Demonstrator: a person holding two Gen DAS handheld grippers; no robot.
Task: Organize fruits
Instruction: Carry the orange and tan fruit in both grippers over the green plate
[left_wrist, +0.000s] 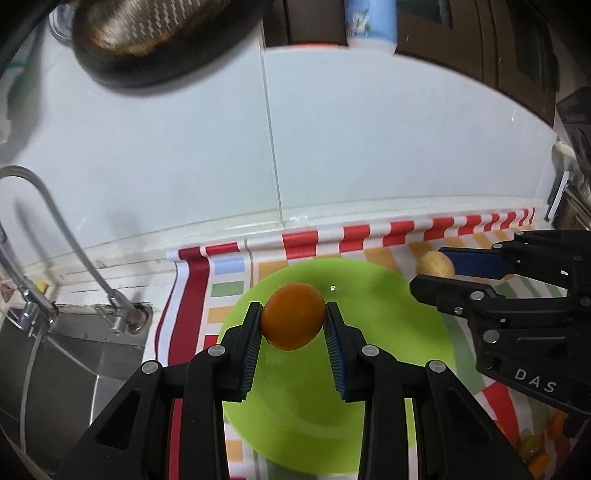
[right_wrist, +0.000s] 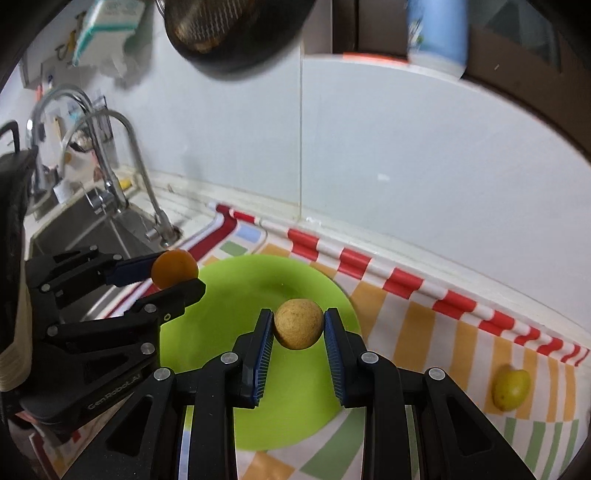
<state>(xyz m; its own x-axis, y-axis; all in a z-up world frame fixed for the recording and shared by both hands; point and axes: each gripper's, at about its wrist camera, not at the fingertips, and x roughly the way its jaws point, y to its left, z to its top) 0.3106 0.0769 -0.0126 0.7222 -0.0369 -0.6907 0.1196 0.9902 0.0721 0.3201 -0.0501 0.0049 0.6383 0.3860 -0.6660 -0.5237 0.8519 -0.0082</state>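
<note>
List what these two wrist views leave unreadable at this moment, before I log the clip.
- Green plate: near rim hidden by the left gripper holding the orange fruit.
- Small fruits at lower right, left wrist view: mostly covered by the right gripper; kinds unclear.
- Dark pan and blue cup: blurred, cut off by the top edge.
- Tan fruit: its height above the plate can't be judged.

Left tongs (left_wrist: 293, 317) gripping orange fruit (left_wrist: 293, 320) over green plate (left_wrist: 388, 295); right tongs (left_wrist: 434, 271) holding tan fruit (left_wrist: 435, 263) beside plate rim, striped cloth (left_wrist: 369, 236) lying underneath.
</note>
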